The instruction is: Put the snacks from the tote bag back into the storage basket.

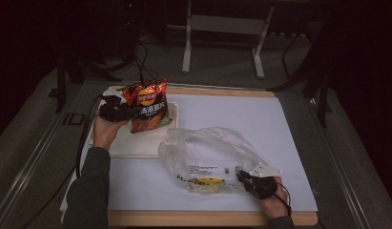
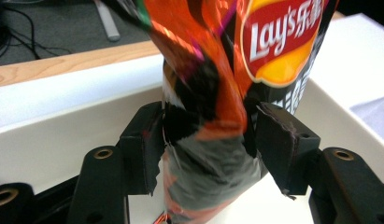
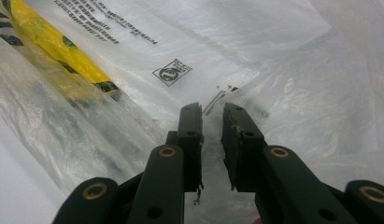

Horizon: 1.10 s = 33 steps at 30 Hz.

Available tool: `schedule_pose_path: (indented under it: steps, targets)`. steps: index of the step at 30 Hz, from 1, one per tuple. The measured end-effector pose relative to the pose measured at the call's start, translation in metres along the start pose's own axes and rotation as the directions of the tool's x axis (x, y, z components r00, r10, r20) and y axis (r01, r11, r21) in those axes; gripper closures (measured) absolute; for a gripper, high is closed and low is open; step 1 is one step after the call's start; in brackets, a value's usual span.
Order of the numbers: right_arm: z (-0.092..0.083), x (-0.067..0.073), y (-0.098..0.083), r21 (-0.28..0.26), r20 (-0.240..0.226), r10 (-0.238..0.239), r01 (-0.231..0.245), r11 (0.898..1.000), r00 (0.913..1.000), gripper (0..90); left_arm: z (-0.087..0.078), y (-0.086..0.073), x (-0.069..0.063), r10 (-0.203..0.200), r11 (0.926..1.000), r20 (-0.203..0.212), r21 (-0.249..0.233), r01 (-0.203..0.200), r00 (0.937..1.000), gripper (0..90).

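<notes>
Left gripper: jaws apart, chip bag between them, pads barely touching its sides
Chip bag: upright over the white tray
Right gripper: nearly closed, pinching the clear plastic bag on the table

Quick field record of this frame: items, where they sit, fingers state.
chip bag: upright over the white tray, far left of the table
left gripper: fingers flank the bag's lower end; contact unclear
plastic bag: crumpled on the white sheet, near centre
right gripper: fingers nearly closed, pinching the plastic film
</notes>
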State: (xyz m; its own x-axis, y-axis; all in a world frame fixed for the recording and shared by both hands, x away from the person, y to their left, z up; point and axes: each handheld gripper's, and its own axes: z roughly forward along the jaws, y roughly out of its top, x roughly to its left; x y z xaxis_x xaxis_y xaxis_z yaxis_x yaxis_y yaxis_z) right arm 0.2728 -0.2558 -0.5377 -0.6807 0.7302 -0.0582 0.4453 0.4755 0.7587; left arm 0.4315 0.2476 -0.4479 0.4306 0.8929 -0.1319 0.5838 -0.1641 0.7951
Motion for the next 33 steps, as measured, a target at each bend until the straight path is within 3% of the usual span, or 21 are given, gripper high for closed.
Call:
schedule_pose_path:
  steps: [2,8,17,27,33]
  targets:
    - [-0.0001,-0.0001,0.0,0.001,-0.001,0.0,0.0,1.0,1.0,77.4,0.0015,0.0014,-0.0023,0.022,0.9996,-0.032,0.017,-0.022,0.9993,42.2]
    - [-0.0001,-0.0002,0.0,0.001,-0.003,0.002,-0.002,1.0,1.0,77.3,0.0057,0.002,-0.0001,-0.014,0.9994,-0.078,0.031,0.017,0.9969,42.2]
    - [-0.0001,-0.0004,-0.0001,0.001,-0.004,0.004,-0.004,1.0,1.0,77.3,0.0081,-0.0016,0.0034,-0.011,0.9971,-0.087,0.074,0.018,0.9962,42.3]
    - [0.0,-0.0005,-0.0002,0.0,-0.006,0.006,-0.006,1.0,1.0,77.3,0.0094,-0.0012,0.0063,-0.053,0.9956,-0.106,0.071,0.061,0.993,43.3]
    - [0.0,-0.0005,-0.0002,0.0,-0.006,0.006,-0.006,1.0,1.0,77.2,0.006,-0.0023,0.0053,-0.063,0.9969,-0.08,0.041,0.066,0.9948,43.4]
